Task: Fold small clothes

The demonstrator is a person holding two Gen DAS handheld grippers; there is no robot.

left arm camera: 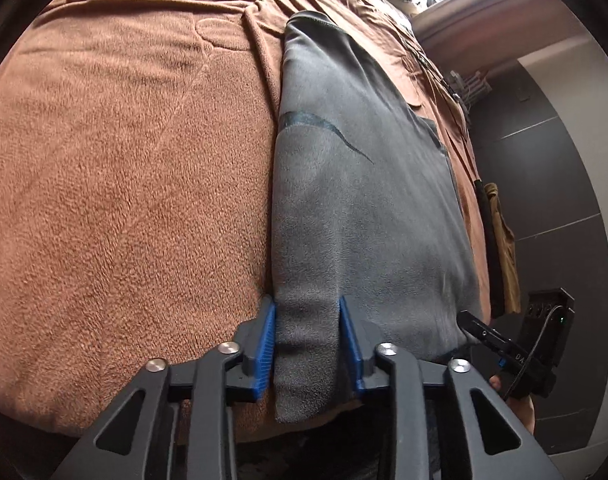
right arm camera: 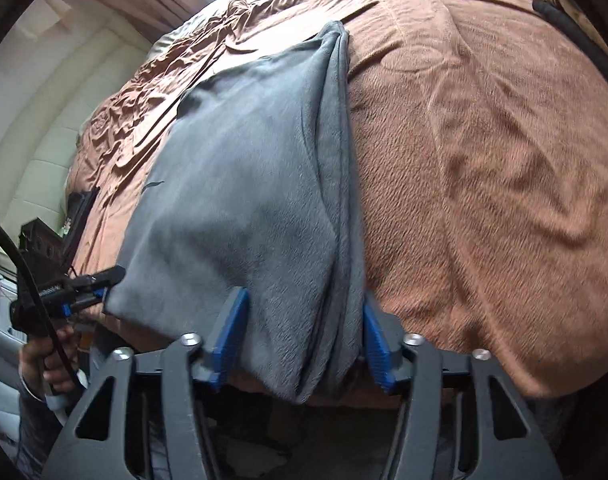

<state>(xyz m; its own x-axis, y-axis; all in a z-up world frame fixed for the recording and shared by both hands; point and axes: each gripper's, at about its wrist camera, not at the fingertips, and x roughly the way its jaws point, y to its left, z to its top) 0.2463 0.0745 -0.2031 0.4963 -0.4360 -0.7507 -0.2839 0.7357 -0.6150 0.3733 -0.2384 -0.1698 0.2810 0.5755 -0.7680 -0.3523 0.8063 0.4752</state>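
A grey fleece garment lies lengthwise on a brown blanket, folded into a long panel with a doubled edge on its right side. My left gripper is shut on the near left corner, and the cloth fills the gap between its blue pads. My right gripper is shut on the near right corner, over the thick doubled edge. Each view shows the other gripper at the opposite corner: the left gripper and the right gripper. The near hem hangs over the bed's front edge.
The blanket is rumpled toward the far end. A black cable lies at the far right. A tan cloth hangs by the bed's right side, with dark wall panels beyond. A hand holds the left gripper's handle.
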